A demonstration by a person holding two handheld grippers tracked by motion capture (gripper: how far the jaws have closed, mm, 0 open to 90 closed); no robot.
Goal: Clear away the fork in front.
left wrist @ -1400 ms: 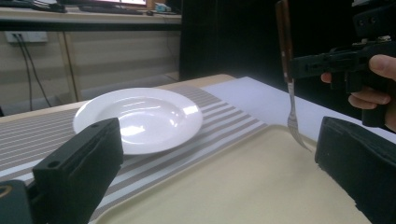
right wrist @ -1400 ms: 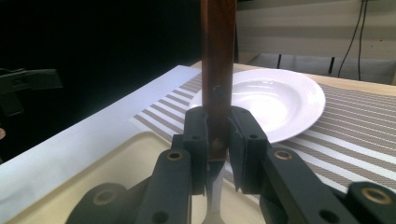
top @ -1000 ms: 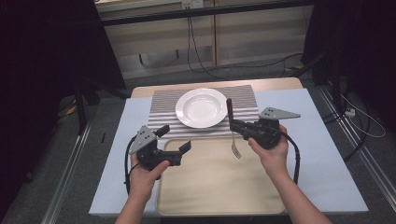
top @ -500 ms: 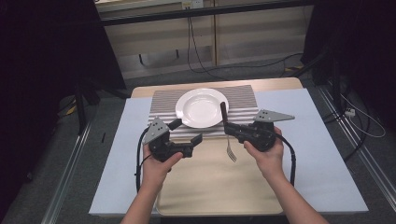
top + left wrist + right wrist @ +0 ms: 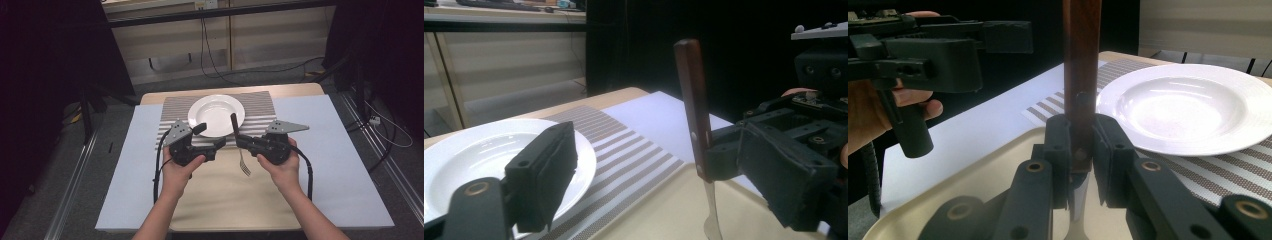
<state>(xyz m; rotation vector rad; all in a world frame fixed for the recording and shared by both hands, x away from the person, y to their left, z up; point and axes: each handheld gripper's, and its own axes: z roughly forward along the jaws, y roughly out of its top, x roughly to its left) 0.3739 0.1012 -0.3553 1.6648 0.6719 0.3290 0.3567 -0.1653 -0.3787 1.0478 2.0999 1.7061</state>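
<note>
Fork [image 5: 242, 150] is upright, brown wooden handle up, metal tines down, hanging over the beige tray [image 5: 225, 200] just in front of the striped placemat's [image 5: 260, 102] near edge, tines close to the tray surface; can't tell if they touch it. Right gripper [image 5: 238, 141] has it clamped at the lower end of the handle: in the right gripper view both black pads press flat on the wood from either side, jaws closed tight on it, handle [image 5: 1081, 60] rising straight up between them and the metal shank dropping below. Left gripper [image 5: 210, 138] sits just beside the fork, on its left in the high view, jaws spread, pointing toward the handle; they've just been closing in, nothing between them, no contact with the fork. In the left gripper view one pad [image 5: 544, 170] is in front of the plate, the fork handle [image 5: 694, 110] stands further right, held in the other gripper's jaws. White plate [image 5: 216, 115] lies on the placemat behind both grippers, empty, near the fork but apart from it. Tray and placemat rest on a pale blue sheet [image 5: 340, 165] covering the table. Both hands come in from the bottom edge, each wrapped around its gripper body, cables trailing back along the forearms.
</note>
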